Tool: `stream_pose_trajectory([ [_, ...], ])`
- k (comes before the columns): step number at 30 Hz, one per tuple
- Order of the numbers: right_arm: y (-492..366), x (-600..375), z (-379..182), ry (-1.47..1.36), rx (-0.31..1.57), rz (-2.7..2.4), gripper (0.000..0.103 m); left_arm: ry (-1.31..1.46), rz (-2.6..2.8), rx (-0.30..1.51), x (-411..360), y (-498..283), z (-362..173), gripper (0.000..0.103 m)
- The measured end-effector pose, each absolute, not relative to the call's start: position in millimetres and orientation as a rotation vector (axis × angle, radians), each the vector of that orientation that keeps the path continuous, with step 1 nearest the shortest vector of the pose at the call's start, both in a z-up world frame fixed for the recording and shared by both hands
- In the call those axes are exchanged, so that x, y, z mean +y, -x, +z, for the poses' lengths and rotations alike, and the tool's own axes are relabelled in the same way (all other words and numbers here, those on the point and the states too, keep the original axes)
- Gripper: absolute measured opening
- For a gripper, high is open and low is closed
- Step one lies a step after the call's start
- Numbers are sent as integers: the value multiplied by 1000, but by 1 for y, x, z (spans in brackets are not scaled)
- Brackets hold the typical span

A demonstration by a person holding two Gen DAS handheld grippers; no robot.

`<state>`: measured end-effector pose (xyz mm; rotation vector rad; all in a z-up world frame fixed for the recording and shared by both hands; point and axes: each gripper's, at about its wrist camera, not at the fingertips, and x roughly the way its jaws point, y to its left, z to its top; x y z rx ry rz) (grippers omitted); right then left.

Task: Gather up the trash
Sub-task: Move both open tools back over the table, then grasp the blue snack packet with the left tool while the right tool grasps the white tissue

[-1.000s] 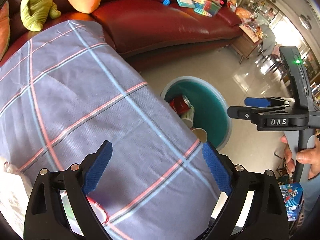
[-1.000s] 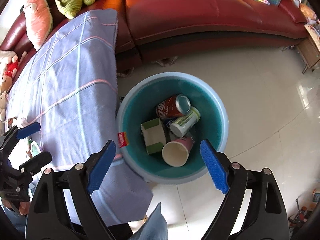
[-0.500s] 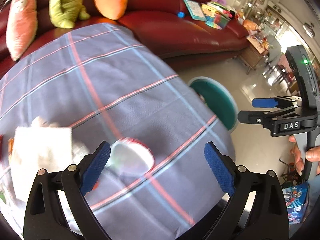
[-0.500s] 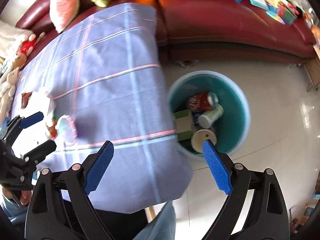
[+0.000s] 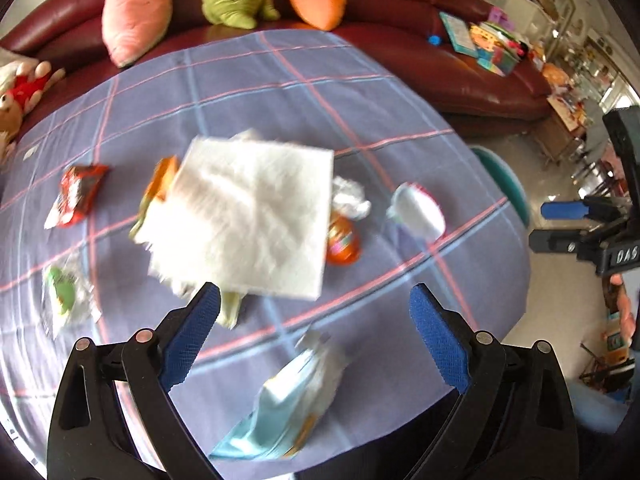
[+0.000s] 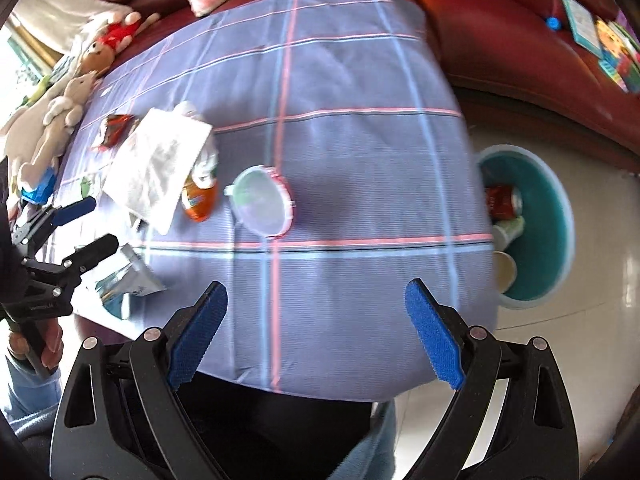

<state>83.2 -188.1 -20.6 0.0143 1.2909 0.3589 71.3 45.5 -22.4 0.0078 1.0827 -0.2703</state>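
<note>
A dark red sofa [image 5: 420,56] with plush toys wraps the far side of the room, over pale tiled floor [image 6: 600,300]. My tabletop [image 6: 340,140] wears a purple checked cloth. Off its right edge, on the floor, stands the teal bin [image 6: 556,232] (cans and cups inside). Toward the left edge lie a white napkin [image 5: 248,220], a tipped plastic cup [image 6: 262,206] and wrappers. My left tool [image 5: 316,338] and right tool [image 6: 316,334] both gape wide, empty.

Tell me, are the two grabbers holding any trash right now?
No. The left gripper and the right gripper are both open and empty, above the tablecloth.
</note>
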Motion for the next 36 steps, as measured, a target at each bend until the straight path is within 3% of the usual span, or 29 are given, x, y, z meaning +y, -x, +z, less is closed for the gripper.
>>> stream_pose_trajectory([
  [15, -76, -149, -45, 35, 1355, 406, 87, -118, -289, 1203, 72, -26, -80, 95],
  [17, -76, -144, -47, 49, 1361, 409, 87, -120, -293, 1197, 74, -24, -83, 84],
  [18, -77, -141, -48, 59, 1364, 412, 87, -118, -296, 1197, 73, -24, -84, 69],
  [19, -78, -137, -49, 69, 1366, 414, 87, -105, -307, 1202, 74, -24, -86, 44],
  [20, -79, -133, -49, 84, 1368, 416, 87, -89, -313, 1208, 76, -24, -88, 35],
  [36, -140, -3, -45, 276, 1298, 660, 87, 188, -115, 1020, 182, -53, -32, 35],
])
